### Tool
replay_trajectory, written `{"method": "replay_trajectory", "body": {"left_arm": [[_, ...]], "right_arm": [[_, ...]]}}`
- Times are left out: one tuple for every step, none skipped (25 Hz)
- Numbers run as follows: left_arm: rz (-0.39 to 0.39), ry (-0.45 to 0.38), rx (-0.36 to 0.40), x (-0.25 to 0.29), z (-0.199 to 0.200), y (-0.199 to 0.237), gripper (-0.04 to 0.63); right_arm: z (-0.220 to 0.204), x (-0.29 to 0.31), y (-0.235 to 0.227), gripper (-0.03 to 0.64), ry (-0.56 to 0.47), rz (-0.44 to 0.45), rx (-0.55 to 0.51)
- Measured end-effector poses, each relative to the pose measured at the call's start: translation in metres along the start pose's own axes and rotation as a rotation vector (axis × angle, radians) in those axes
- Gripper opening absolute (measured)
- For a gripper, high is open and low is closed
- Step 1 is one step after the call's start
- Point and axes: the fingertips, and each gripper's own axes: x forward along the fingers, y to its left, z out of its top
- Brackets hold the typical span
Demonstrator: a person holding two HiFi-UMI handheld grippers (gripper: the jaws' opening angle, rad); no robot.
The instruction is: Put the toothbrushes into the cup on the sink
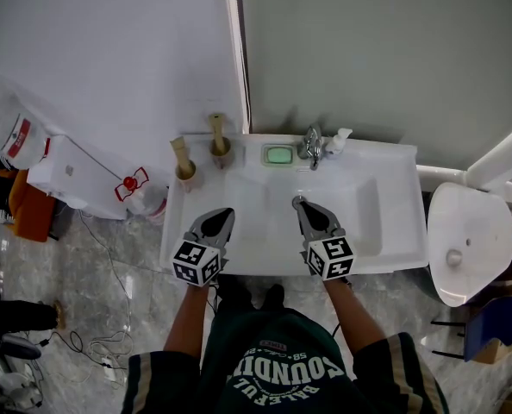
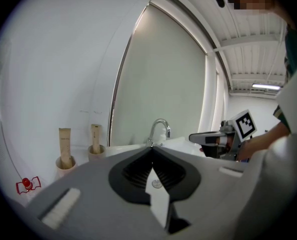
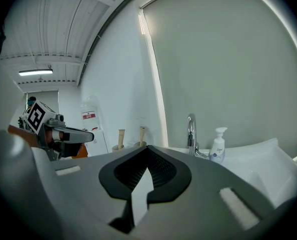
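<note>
Two beige cups stand at the sink's back left corner, one [image 1: 185,172] nearer and one [image 1: 221,151] farther back. A boxed toothbrush stands upright in each [image 1: 180,152] [image 1: 216,128]. The left gripper view shows the same cups [image 2: 65,165] [image 2: 95,152]. The right gripper view shows them small and far off [image 3: 119,146] [image 3: 141,143]. My left gripper [image 1: 226,218] hovers over the basin's front left, shut and empty. My right gripper [image 1: 299,203] is shut and empty over the basin's middle. Their tips [image 2: 151,148] [image 3: 147,148] meet with nothing between them.
The white sink [image 1: 394,231] carries a chrome faucet [image 1: 311,145], a green soap dish [image 1: 278,154] and a soap dispenser [image 1: 335,143] along its back edge. A toilet [image 1: 467,240] stands at the right. A white box [image 1: 75,175] and cables lie on the floor at the left.
</note>
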Motion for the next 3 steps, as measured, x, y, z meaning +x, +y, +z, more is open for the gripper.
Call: {"method": "replay_trajectory", "body": {"left_arm": [[0.000,0.001,0.000,0.0005,-0.0002,-0.0006,0.049],[-0.001,0.001,-0.001,0.0010,-0.0003,-0.0011,0.049],[-0.001,0.001,-0.001,0.0015,-0.0004,-0.0016,0.049]], "right_arm": [[-0.0005,-0.0005,-0.0002,0.002,0.001,0.001,0.000],[-0.0010,-0.0009,-0.0004,0.002,0.002,0.002,0.001],[-0.0015,-0.0012,-0.0006,0.002,0.003,0.003,0.001]]}}
